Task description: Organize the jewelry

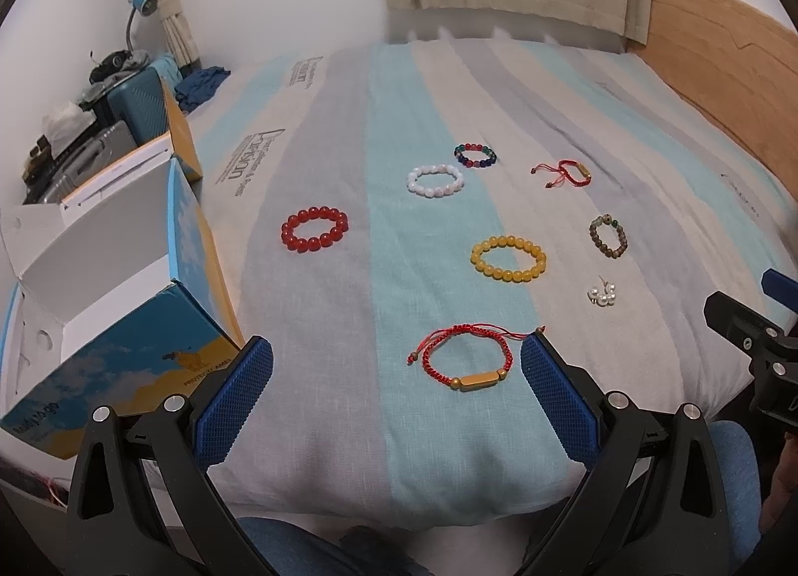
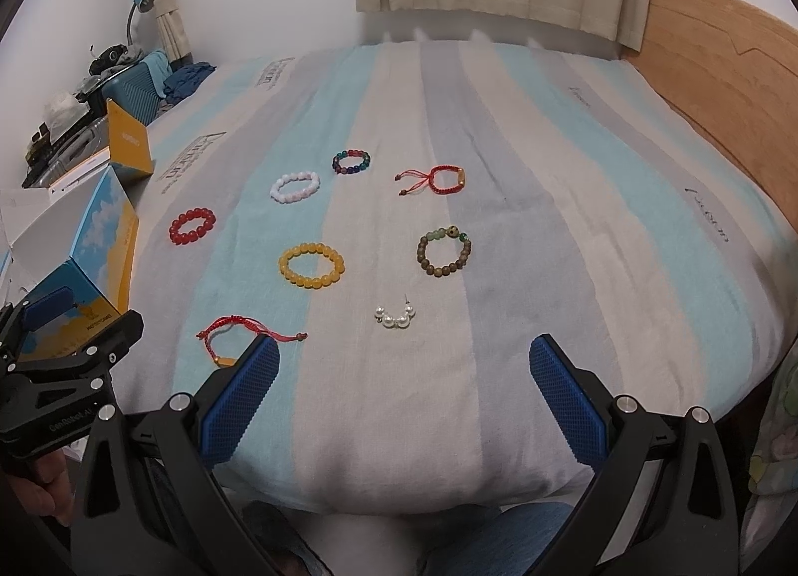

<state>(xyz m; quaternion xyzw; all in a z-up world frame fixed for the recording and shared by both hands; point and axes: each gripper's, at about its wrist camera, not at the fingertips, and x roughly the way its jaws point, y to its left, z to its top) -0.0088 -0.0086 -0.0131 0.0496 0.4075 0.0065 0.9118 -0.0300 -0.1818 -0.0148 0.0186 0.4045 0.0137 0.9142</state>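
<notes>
Several bracelets lie on a striped bedspread [image 1: 349, 426]. Nearest is a red cord bracelet with a gold bar [image 1: 466, 366] [image 2: 224, 334], just ahead of my open left gripper [image 1: 396, 351]. Farther off lie a yellow bead bracelet [image 1: 507, 258] [image 2: 311, 265], a red bead bracelet [image 1: 314, 229] [image 2: 192, 225], a white one [image 1: 435, 180] [image 2: 295, 186], a multicolour one [image 1: 475, 155] [image 2: 351, 161], a second red cord bracelet [image 1: 568, 173] [image 2: 439, 178], a brown-green one [image 1: 607, 236] [image 2: 444, 252] and a pearl cluster [image 1: 602, 295] [image 2: 396, 316]. My right gripper [image 2: 404, 351] is open, just short of the pearls.
An open blue and yellow cardboard box [image 1: 129, 326] [image 2: 85, 267] stands at the bed's left edge. Behind it are a teal suitcase [image 1: 134, 97], clutter and a desk lamp [image 1: 142, 2]. A wooden headboard [image 1: 723, 42] borders the right. Curtains hang at the back.
</notes>
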